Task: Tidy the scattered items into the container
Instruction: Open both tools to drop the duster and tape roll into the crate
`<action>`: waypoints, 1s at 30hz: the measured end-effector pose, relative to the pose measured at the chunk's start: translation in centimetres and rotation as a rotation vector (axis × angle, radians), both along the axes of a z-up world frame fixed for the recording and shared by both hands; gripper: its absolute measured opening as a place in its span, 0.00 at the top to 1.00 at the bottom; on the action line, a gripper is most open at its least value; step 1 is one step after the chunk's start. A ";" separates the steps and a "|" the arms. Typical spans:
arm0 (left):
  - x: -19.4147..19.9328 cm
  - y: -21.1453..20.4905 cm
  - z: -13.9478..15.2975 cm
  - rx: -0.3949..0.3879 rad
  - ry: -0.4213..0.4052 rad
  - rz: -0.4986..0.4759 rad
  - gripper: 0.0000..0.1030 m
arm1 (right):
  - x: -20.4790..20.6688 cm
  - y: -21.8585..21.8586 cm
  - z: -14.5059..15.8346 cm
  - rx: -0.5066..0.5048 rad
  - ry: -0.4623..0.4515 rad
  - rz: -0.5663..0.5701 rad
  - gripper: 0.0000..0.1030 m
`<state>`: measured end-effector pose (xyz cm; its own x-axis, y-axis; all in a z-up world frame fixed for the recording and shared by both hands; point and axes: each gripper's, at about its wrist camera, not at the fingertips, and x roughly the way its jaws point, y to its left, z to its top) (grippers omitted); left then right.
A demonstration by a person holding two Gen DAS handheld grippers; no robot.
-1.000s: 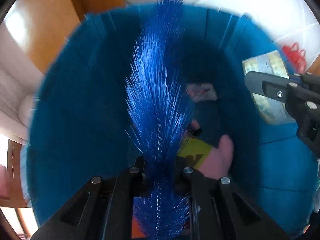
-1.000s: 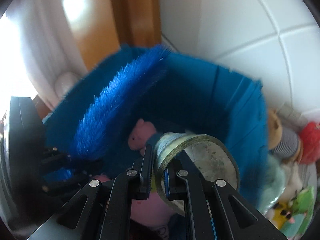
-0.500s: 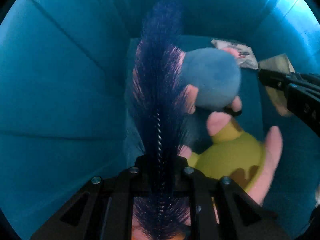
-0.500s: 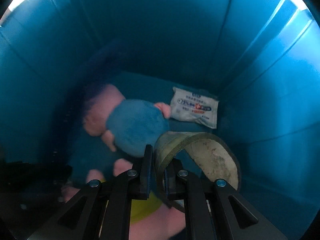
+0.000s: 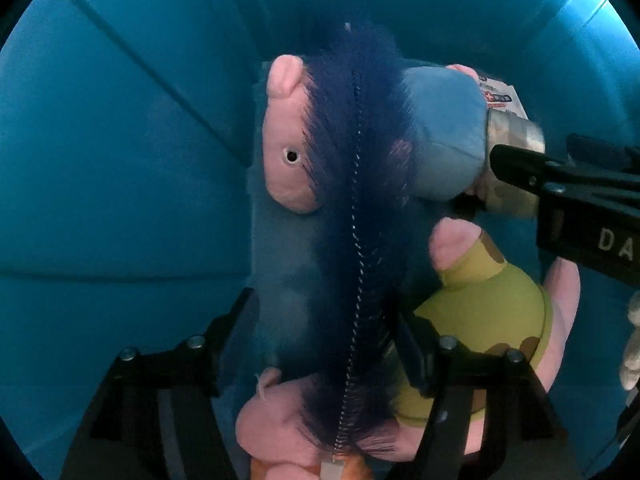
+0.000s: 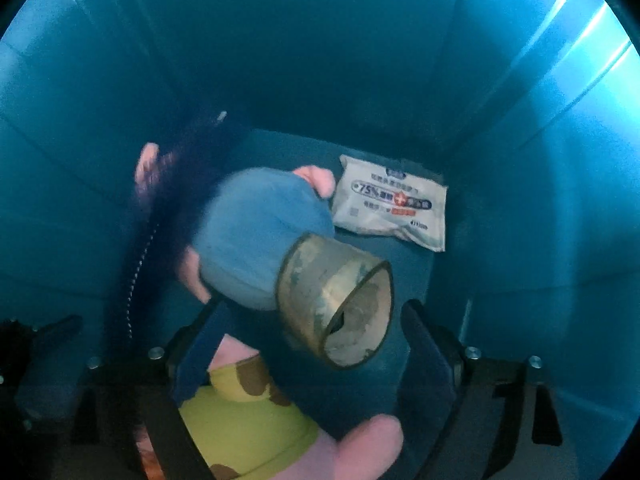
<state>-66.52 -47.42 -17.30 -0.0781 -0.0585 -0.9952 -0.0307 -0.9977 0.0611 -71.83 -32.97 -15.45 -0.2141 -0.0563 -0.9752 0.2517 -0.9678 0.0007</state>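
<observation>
Inside a blue bin [image 6: 540,160]: nearest, left gripper [image 5: 324,344] spread wide, released, blue bristle brush [image 5: 360,208] lying between its fingers across a pink plush pig in blue [image 5: 288,140]. Right gripper [image 6: 308,344] likewise agape, a loose tape roll [image 6: 336,300] just beyond, ungripped. Beside it a pig in green [image 6: 248,416]. Farthest, a white wipes packet [image 6: 394,206] on the bin floor

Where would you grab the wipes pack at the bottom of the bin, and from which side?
Take the wipes pack by one of its crimped short ends, probably the near right corner, coming down from above. It lies flat on the bin floor, so the faces offer no pinch, while the thin sealed edge does. Its left end sits against the plush toy; the right end looks freer.
</observation>
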 end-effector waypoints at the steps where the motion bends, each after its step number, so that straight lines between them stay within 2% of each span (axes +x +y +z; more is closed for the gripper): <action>1: 0.0 0.0 0.1 -0.004 -0.001 0.002 0.37 | 0.0 -0.1 0.0 0.002 0.005 0.002 0.13; 2: 0.1 -0.1 0.3 -0.002 0.001 0.007 0.37 | 0.0 -0.1 0.3 0.010 0.008 0.000 0.12; 4: 0.2 -0.2 0.8 -0.003 0.006 0.018 0.37 | 0.0 0.0 0.9 0.028 0.015 -0.006 0.03; 5: 0.4 -0.3 1.2 0.002 0.007 0.025 0.37 | 0.0 0.1 1.5 0.027 0.022 -0.016 0.03; 10: 1.5 -0.1 4.0 0.014 0.024 0.048 0.37 | 0.6 0.8 5.6 0.004 0.053 -0.050 0.01; 14: 3.2 0.4 7.3 0.016 0.065 0.035 0.37 | 2.3 0.9 8.8 0.041 0.085 -0.045 0.01; 20: 6.2 0.9 11.5 0.016 0.131 0.023 0.37 | 6.1 1.1 13.5 0.037 0.135 -0.039 0.01; 26: 9.7 1.4 14.8 0.025 0.183 0.003 0.37 | 10.1 1.2 16.8 0.032 0.178 -0.019 0.01; 30: 11.3 2.3 15.5 0.026 0.208 -0.020 0.37 | 12.6 1.2 18.1 0.038 0.205 -0.005 0.01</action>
